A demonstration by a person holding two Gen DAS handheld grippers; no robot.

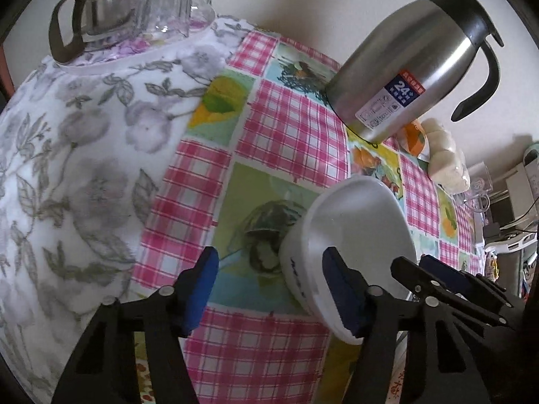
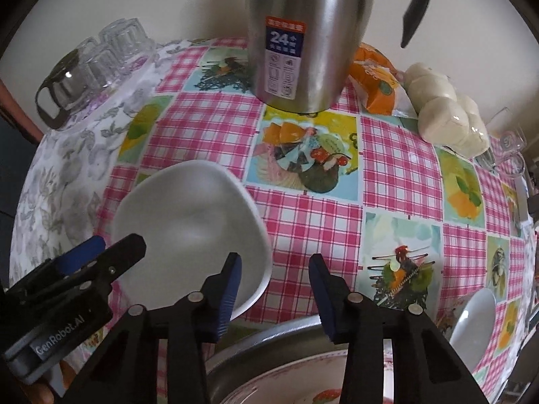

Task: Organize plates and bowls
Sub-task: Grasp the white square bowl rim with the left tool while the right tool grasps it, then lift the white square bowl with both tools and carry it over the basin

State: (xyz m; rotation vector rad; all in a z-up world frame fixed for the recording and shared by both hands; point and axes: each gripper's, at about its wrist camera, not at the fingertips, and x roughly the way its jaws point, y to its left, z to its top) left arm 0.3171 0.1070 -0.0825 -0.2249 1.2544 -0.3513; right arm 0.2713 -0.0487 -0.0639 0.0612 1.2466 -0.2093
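A white bowl (image 1: pixel 363 222) (image 2: pixel 188 215) rests on the pink checked tablecloth (image 2: pixel 397 175). My left gripper (image 1: pixel 271 256) straddles the bowl's wall on one side: one pad is inside the bowl, while the other stands well clear of its outer side. My right gripper (image 2: pixel 274 259) straddles the opposite rim, with one finger over the bowl's inside and the other outside, apart from the rim. Neither gripper presses on the bowl. Each gripper also shows in the other's view, the right gripper (image 1: pixel 434 282) and the left gripper (image 2: pixel 111 245).
A steel thermos jug (image 2: pixel 303 33) stands behind the bowl. Upturned glasses (image 1: pixel 171 3) and a glass teapot (image 1: pixel 97 17) sit far left. An orange bag (image 2: pixel 374 80) and bagged white buns (image 2: pixel 448 114) lie right. A metal basin (image 2: pixel 269 340) holding a patterned plate (image 2: pixel 296 380) is nearest, with a white dish (image 2: pixel 475 320) beside it.
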